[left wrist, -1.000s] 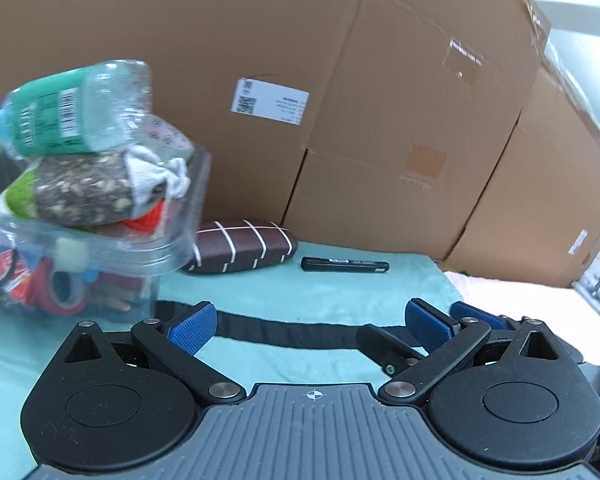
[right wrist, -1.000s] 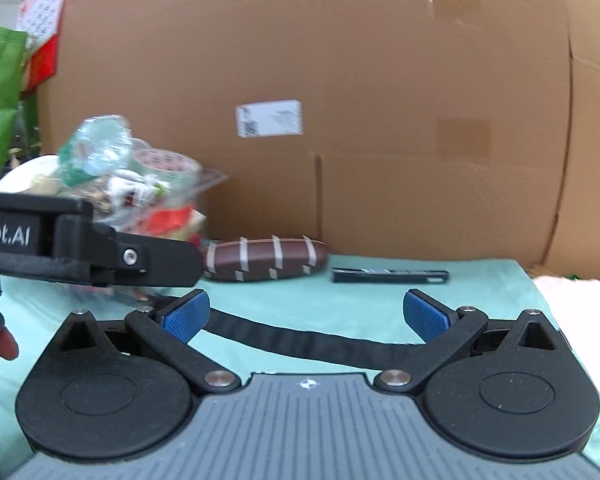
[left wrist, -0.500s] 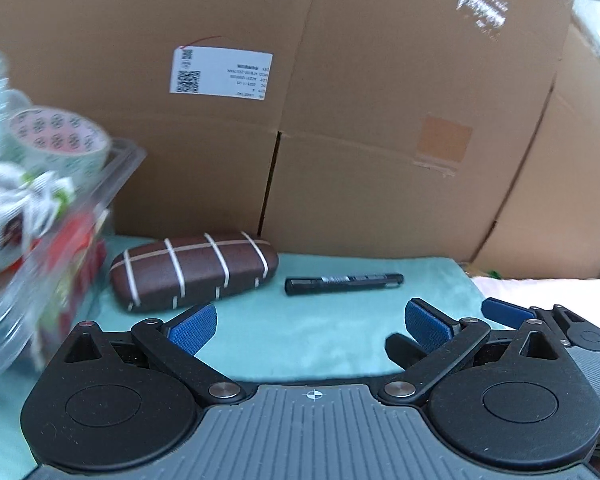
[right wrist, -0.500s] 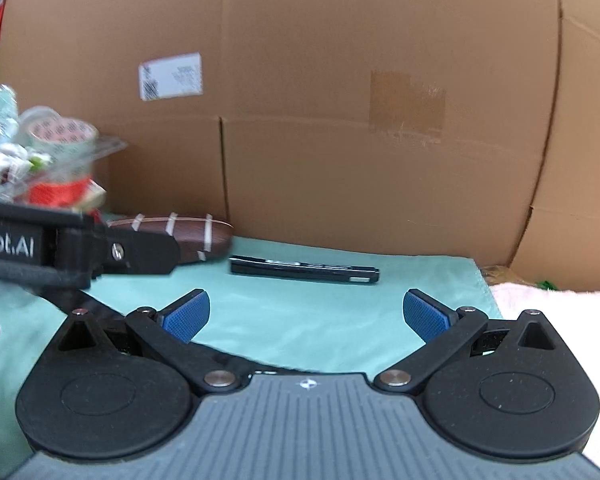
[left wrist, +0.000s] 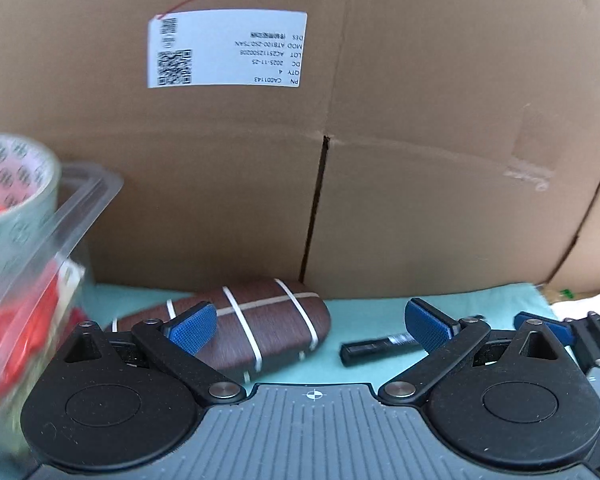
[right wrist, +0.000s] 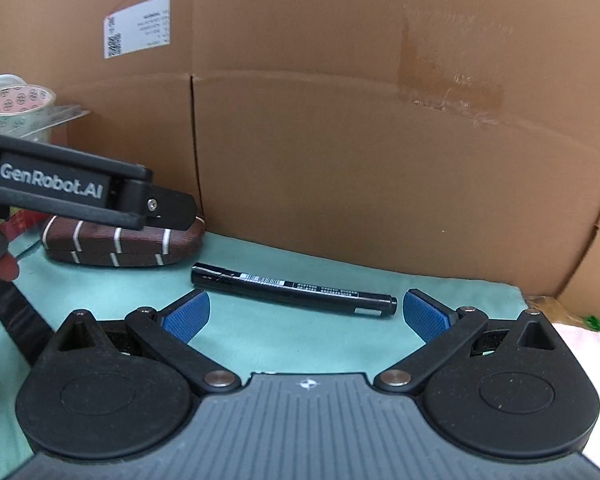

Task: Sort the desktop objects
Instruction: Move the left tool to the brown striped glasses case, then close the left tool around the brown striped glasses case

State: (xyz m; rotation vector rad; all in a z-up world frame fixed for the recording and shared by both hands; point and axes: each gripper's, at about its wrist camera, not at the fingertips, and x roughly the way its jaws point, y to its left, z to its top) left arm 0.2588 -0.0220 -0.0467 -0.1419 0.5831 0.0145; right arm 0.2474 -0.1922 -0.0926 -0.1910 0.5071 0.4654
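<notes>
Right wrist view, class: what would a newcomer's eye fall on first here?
The black marker lying on the green cloth, straight ahead of the open right claw. To its left sits the brown striped case against the cardboard box, with the left claw's black body above it.

A brown glasses case (right wrist: 120, 246) with white stripes lies flat beside a black marker (right wrist: 294, 290); a clear bin (left wrist: 40, 248) holds tape, possibly more.
</notes>
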